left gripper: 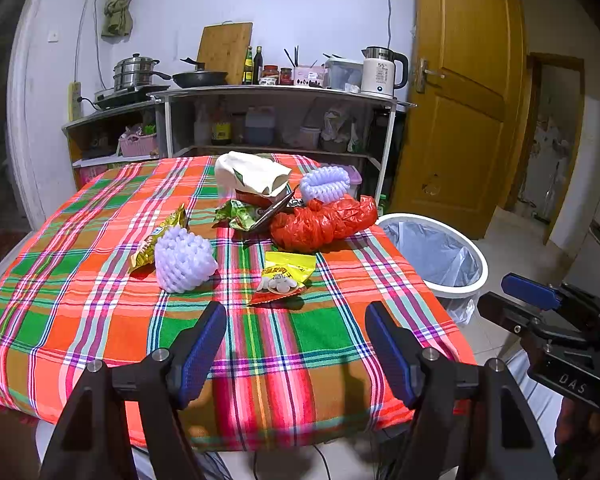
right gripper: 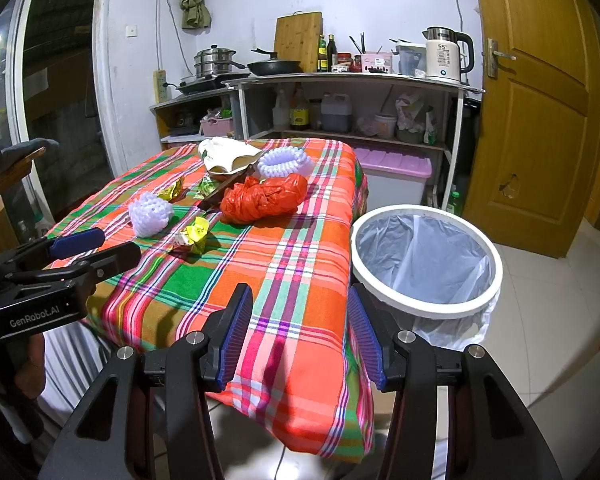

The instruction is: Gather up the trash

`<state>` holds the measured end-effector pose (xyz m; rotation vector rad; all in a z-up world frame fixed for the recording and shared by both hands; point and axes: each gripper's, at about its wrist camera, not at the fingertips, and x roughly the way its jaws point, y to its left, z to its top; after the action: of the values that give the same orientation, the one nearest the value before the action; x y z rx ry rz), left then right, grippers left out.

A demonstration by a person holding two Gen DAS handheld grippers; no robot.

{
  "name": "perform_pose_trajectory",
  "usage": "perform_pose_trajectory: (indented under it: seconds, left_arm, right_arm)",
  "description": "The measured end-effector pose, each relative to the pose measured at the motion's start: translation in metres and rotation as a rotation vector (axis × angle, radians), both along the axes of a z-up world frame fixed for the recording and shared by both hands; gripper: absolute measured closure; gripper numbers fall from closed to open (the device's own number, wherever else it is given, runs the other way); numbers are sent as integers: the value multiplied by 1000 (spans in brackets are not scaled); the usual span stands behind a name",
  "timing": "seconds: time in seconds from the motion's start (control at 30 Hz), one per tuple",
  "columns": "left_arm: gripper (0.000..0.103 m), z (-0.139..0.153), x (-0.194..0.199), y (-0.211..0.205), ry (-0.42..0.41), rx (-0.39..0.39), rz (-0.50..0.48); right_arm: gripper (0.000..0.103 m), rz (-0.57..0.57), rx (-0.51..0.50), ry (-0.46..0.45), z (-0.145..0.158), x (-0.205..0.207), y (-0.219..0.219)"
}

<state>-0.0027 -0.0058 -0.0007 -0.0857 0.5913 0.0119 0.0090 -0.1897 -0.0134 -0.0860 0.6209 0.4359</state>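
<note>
Both grippers hover over the near edge of the plaid-covered surface (left gripper: 100,320), the left gripper (left gripper: 296,344) and the right gripper (right gripper: 300,332) each with fingers spread apart and holding nothing. The trash lies toward the far edge: a red plastic bag (left gripper: 324,222), two white foam nets (left gripper: 184,258), a yellow snack wrapper (left gripper: 286,274) and crumpled packets. A white lined bin (right gripper: 428,256) stands on the floor just beside the right edge.

Bright, even indoor light; soft shadows fall toward the near edge of the table (left gripper: 100,320); fisheye bends the door (right gripper: 540,100); corners black; focus sharp.
</note>
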Motion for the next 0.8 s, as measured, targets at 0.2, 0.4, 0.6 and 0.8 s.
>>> perform_pose_trajectory:
  seconds: [0.2,0.4,0.6,0.8]
  left_arm:
    - [32,0,0,0,-1,-2,-1]
    - [32,-3,-2,-2,2,1,-6]
    - [32,-6,-1,-2,4,-3,-9]
    - [32,-7,3,1,9,-15,-14]
  right_arm:
    - [52,1,-1,-1,0,-1,0]
    - [52,1,0,0,0,0,0]
    - [52,2,-2,0,-2,0,1]
    - [52,3,-4,2,-2,0,3]
